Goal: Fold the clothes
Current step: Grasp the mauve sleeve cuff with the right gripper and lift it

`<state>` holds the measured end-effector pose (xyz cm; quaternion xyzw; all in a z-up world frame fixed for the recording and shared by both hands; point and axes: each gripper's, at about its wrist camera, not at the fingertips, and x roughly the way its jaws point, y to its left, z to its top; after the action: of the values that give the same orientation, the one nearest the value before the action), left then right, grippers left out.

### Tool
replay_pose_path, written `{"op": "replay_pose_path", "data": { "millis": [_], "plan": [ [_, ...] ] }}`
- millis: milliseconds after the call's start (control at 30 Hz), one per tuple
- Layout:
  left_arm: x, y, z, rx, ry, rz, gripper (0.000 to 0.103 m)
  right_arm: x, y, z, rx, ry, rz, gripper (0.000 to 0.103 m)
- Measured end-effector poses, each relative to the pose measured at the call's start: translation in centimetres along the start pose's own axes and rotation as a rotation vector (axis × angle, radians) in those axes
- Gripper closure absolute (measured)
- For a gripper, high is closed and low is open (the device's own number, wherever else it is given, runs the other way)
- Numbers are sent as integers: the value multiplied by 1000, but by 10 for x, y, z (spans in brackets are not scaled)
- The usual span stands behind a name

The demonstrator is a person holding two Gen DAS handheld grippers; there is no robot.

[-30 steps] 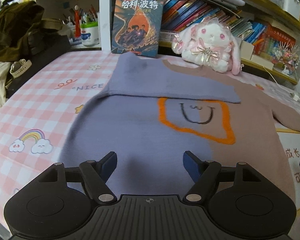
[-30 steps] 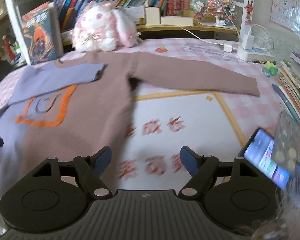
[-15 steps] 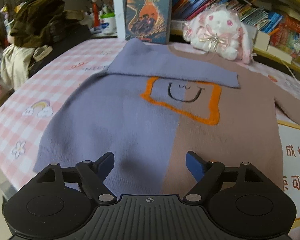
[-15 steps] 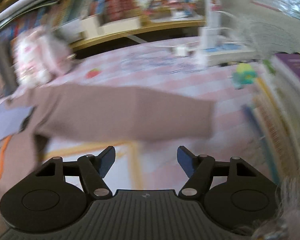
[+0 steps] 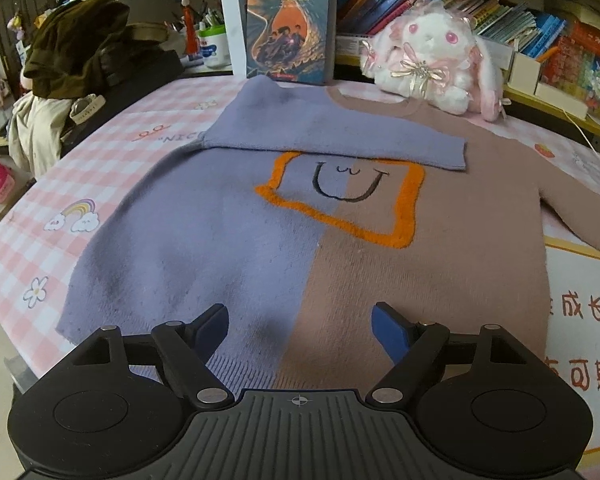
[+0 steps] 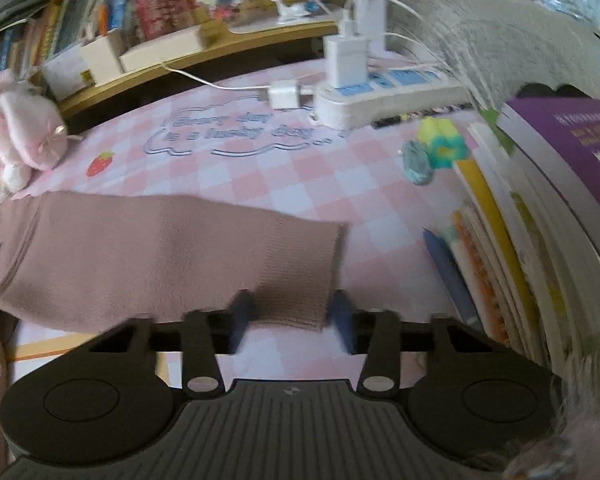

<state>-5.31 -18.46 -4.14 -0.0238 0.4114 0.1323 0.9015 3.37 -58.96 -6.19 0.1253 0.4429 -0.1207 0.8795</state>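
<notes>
The sweater [image 5: 284, 216] lies flat on the pink checked counter [image 5: 100, 168], front side up. Its purple sleeve [image 5: 332, 136] is already folded across the chest. The brown sleeve [image 6: 172, 256] is stretched out to the side, toward the stack of books [image 6: 540, 220].

The step in hand seems to be folding this second sleeve. The right gripper [image 6: 290, 314] is at the cuff [image 6: 300, 280], with its fingers spread on both sides of the ribbed edge and not closed on it. The left gripper [image 5: 300, 324] hovers above the hem with fingers wide and holds nothing.

Next, I think, the right fingers must close on the cuff and carry it over the chest, onto the purple sleeve, without dragging the body.
</notes>
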Motion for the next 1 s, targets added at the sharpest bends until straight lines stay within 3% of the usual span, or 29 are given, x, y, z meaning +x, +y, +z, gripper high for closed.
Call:
{"op": "replay_pose_path", "data": {
  "millis": [133, 167, 400, 567, 800, 1000],
  "plan": [
    [-1, -2, 2, 2, -6, -1, 22, 3, 1, 2, -25, 4, 70, 92],
    [-1, -2, 2, 3, -8, -1, 22, 3, 1, 3, -28, 7, 84, 93],
    [-3, 2, 4, -5, -21, 1, 22, -20, 2, 20, 23, -71, 179, 95],
    [-3, 9, 5, -11, -39, -8, 22, -42, 24, 36, 30, -111, 311, 95],
    [-1, 28, 8, -26, -70, -37, 22, -65, 76, 50, 30, -130, 488, 95],
    [8, 56, 10, -2, -88, -99, 22, -78, 141, 52, -36, -159, 536, 95]
  ]
}}
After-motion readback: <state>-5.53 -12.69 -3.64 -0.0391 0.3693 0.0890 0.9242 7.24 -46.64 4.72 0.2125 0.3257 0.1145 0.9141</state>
